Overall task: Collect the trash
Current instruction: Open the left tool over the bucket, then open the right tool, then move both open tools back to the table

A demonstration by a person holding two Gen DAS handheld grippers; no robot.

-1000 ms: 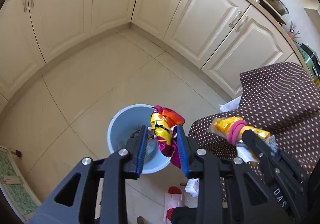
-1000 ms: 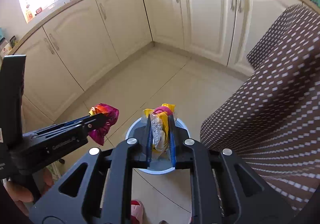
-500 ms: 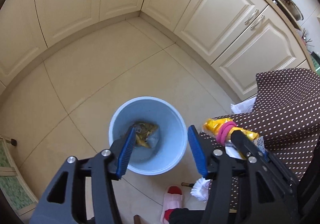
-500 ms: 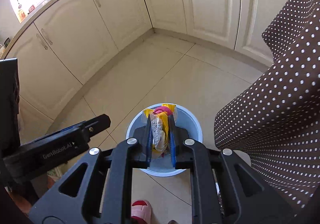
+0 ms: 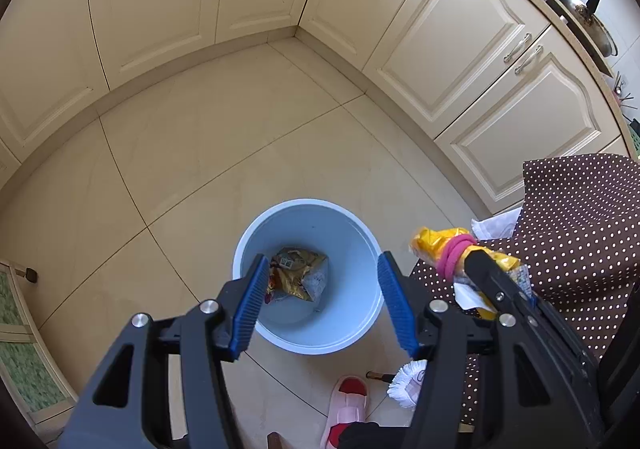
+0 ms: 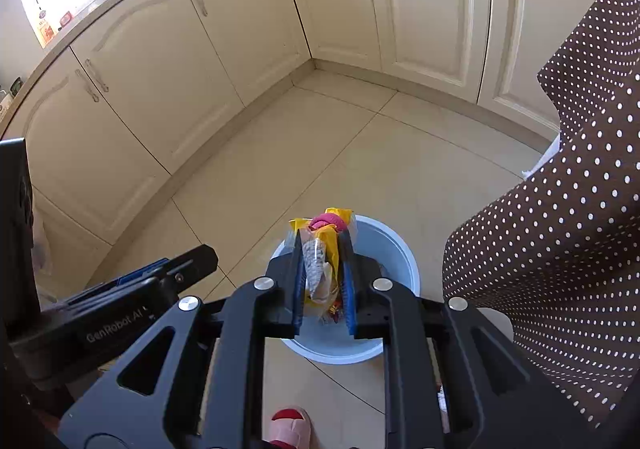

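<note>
A light blue bin [image 5: 344, 249] stands on the tiled floor with crumpled wrappers [image 5: 298, 277] at its bottom. My left gripper [image 5: 323, 261] hangs open over the bin with nothing between its blue pads. In the right wrist view it [image 6: 200, 257] reaches in from the left. My right gripper [image 6: 322, 237] holds a yellow snack bag [image 6: 320, 261] tied with a pink band [image 6: 326, 223] above the bin [image 6: 396, 249]. Its jaws are starting to open while the bag still sits between the pads. The left wrist view shows that bag [image 5: 436, 239] at the bin's right.
A brown polka-dot cloth [image 5: 580, 217] drapes down at the right, close to the bin. Cream cabinets [image 5: 460, 49] line the far walls. A pink slipper [image 5: 348, 401] and a white brush [image 5: 408, 381] lie on the floor near the bin's front.
The left gripper's jaws opened and the pink and yellow wrapper dropped into the bin. Both grippers sank toward the bin; the right one still holds its yellow bag.
</note>
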